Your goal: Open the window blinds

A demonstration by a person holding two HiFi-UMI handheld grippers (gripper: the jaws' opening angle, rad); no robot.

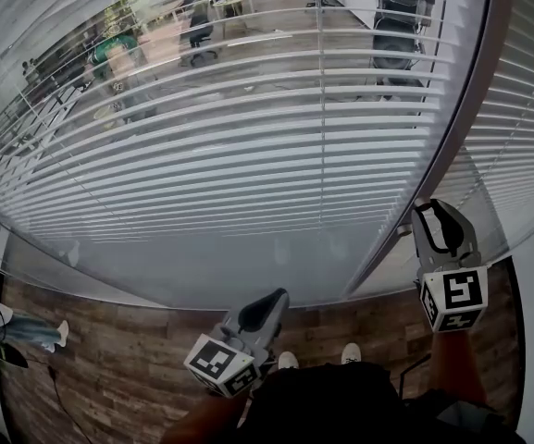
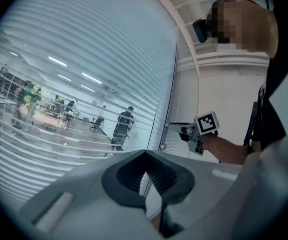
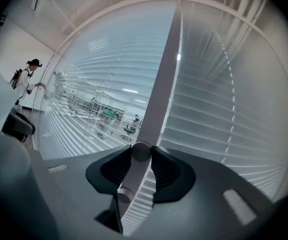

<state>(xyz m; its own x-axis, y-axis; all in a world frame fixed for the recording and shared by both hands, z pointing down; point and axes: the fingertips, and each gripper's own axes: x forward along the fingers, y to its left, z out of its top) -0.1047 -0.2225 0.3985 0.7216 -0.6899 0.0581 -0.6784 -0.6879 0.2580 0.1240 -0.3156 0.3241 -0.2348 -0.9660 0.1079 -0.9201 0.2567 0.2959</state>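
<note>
Gripped tilt wand (image 3: 140, 153) in right gripper (image 1: 430, 215) at 4 o'clock | held left gripper (image 1: 271, 302) pinched empty at 6 | saw blinds (image 1: 248, 155) part-open (right pane closed) | judged turning unfinished

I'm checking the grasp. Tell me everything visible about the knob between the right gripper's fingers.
The knob is small, round, grey and smooth, its material unclear. It stands out from the pale frame post between two blinds. The right gripper is shut on it, pinching it from both sides.
</note>
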